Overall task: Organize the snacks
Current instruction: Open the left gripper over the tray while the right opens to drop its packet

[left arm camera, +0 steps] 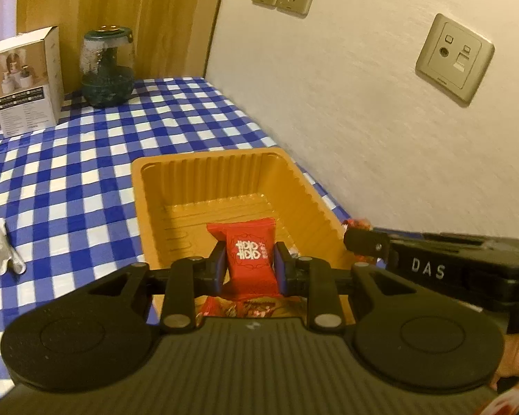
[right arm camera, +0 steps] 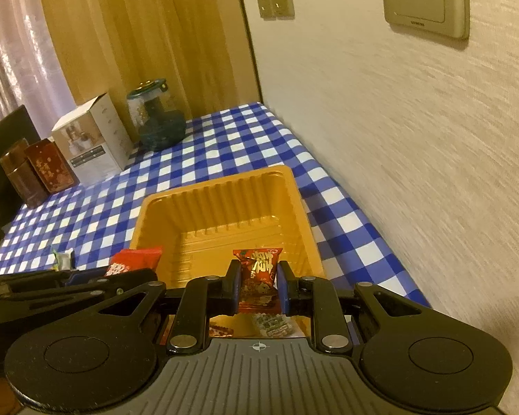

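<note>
Checked tablecloth (left arm camera: 86,173), orange tray (left arm camera: 138,186); left hand-held gripper (left arm camera: 249,264) clamps red packet (left arm camera: 247,256), right hand-held gripper (right arm camera: 259,285) clamps patterned packet (right arm camera: 259,276); lower packets hidden.

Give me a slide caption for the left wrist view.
Left gripper holding a red snack packet over the orange tray.

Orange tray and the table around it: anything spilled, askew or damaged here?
Nothing stands out. The orange tray sits flat on the checked cloth, with each tool holding a red snack packet over it. The jar and box stand upright.
</note>
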Motion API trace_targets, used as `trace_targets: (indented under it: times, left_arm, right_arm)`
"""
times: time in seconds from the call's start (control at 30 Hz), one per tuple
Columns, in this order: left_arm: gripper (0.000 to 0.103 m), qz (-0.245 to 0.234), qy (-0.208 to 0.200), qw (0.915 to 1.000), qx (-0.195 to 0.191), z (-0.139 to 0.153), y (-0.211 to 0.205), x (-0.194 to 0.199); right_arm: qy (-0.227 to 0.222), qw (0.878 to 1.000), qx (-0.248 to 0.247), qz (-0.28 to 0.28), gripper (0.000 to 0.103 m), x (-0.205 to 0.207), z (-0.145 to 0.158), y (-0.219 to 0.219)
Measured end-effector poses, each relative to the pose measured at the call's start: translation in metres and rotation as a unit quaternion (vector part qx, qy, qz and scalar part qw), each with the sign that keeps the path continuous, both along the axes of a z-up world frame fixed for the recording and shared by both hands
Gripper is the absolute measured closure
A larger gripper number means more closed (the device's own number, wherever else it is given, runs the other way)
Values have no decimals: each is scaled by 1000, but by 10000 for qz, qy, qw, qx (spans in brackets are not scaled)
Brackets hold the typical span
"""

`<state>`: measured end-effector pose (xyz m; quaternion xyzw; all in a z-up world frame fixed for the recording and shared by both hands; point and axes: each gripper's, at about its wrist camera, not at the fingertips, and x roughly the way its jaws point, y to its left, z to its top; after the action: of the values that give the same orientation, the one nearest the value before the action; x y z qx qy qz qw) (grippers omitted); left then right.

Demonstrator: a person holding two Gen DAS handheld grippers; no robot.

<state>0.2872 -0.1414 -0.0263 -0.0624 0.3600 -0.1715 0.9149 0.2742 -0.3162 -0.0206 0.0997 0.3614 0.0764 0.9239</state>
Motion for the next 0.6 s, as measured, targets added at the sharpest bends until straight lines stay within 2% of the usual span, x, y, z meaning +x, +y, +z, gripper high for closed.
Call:
trace_targets:
  times: [0.07,0.6]
  left_arm:
    - [60,-3,-39,10000,3,0,0,4]
    - [59,396,33,9991,173,0,31,-9]
  right_arm:
    - [1,10000,11,-30,81,0,0,-1]
    - [35,9998,97,146,81,-2,3,13]
